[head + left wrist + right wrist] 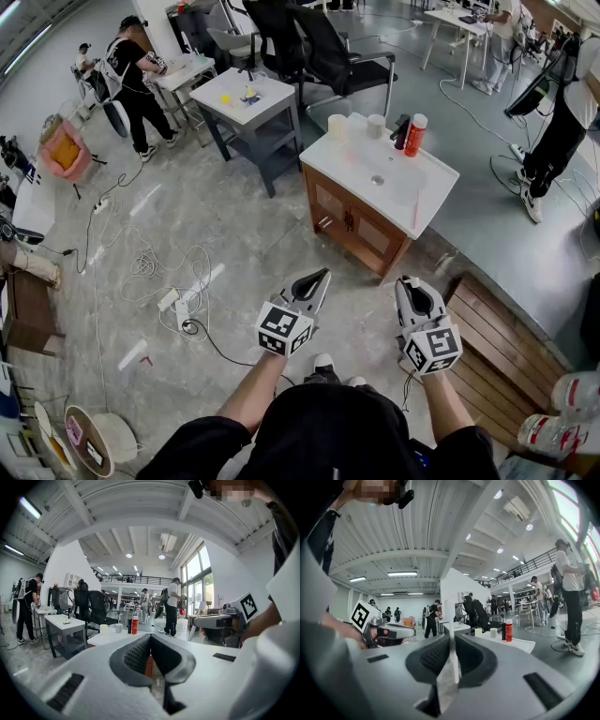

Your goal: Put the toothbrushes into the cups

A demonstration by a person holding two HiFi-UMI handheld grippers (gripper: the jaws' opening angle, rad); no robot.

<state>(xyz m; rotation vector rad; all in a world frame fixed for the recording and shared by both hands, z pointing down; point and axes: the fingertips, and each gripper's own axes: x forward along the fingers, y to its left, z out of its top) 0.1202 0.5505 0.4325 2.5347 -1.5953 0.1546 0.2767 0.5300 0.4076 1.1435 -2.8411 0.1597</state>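
1. White toothbrush (pixel 453 667): slim, upright, pinched between the right hand-held gripper's (pixel 452 641) jaws.
2. Cream cup (pixel 337 127) and whitish cup (pixel 376 125): upright, side by side on the desk (pixel 412 192), well ahead of that hand-held gripper.

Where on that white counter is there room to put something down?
The white counter is bare along its near edge and right end, around the basin. Its far edge is crowded: two cups, a black thing and a red bottle in a row.

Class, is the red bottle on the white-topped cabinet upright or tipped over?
Upright: the red bottle stands on its base, cap up.
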